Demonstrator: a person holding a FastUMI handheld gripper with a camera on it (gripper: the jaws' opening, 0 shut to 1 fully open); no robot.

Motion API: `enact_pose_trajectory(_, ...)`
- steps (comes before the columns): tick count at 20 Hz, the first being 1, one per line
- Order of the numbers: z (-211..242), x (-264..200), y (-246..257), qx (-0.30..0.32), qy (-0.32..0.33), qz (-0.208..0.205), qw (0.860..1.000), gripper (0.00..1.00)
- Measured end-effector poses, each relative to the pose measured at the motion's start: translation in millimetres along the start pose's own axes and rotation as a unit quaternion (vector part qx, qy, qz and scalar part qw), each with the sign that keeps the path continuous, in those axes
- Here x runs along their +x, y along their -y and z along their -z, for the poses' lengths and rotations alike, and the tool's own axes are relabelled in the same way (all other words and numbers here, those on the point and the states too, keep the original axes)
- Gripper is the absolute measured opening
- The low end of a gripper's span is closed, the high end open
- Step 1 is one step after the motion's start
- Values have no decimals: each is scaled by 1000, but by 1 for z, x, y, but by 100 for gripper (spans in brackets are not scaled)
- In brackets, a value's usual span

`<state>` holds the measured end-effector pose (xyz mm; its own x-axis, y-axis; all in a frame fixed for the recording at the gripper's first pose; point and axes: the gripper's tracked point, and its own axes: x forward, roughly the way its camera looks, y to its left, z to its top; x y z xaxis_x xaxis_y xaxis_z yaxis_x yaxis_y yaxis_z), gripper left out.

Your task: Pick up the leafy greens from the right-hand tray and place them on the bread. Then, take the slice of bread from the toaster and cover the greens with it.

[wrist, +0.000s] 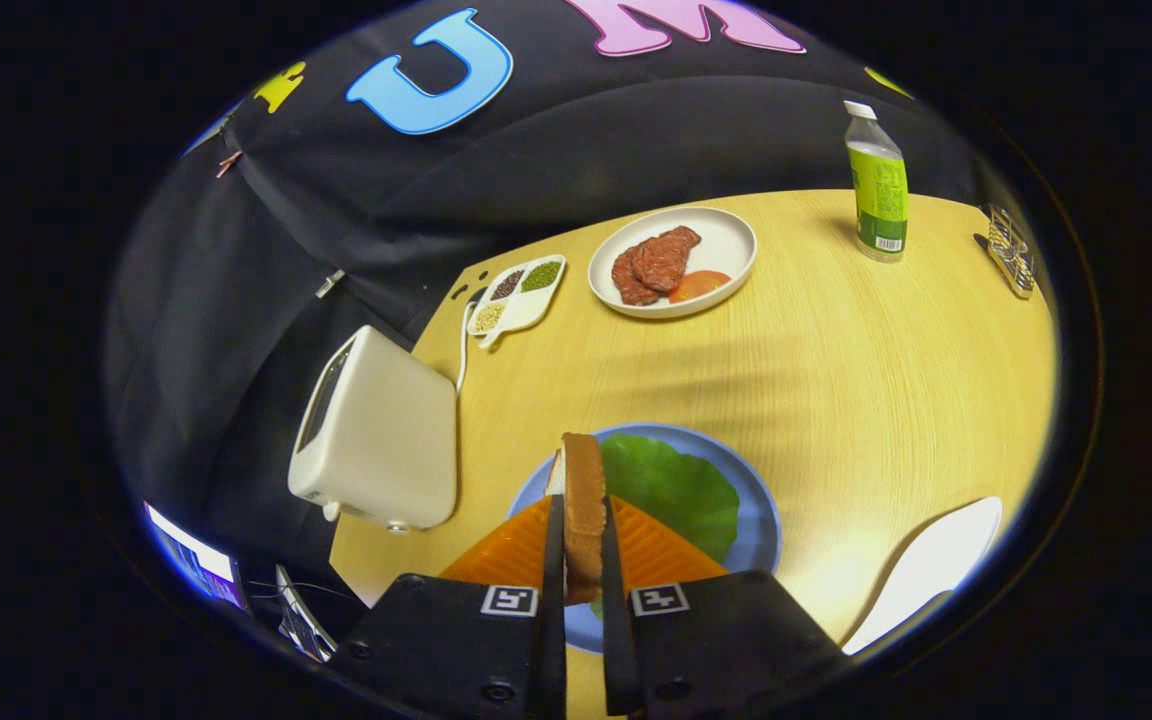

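jaws clamp bread slice (584, 500) (edge-on), toaster (376, 435) beside

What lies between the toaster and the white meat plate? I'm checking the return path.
In the gripper view, a small divided dish of grains, with bare table around it.

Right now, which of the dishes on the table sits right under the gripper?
The blue plate, holding the green leaf, lies just beyond the gripper, whose fingers clamp a bread slice upright. The white plate of meat and the divided tray sit farther back.
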<state>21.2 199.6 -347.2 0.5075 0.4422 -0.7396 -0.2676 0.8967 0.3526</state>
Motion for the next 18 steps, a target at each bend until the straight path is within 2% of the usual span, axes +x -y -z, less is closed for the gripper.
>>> enact_pose_trajectory(1,1,2,10,1,-1,16,1000,21)
enact_pose_trajectory(2,2,-2,17,2,0,29,1000,28)
enact_pose_trajectory(3,2,-5,23,5,2,37,999,42)
enact_pose_trajectory(7,-1,-21,37,12,7,52,999,82)
enact_pose_trajectory(8,-3,-27,40,12,11,54,998,85)
enact_pose_trajectory(9,-4,-33,41,12,13,54,998,98)
enact_pose_trajectory(13,-32,-78,43,-4,50,66,997,99)
enact_pose_trajectory(18,-93,-156,32,-33,145,75,986,99)
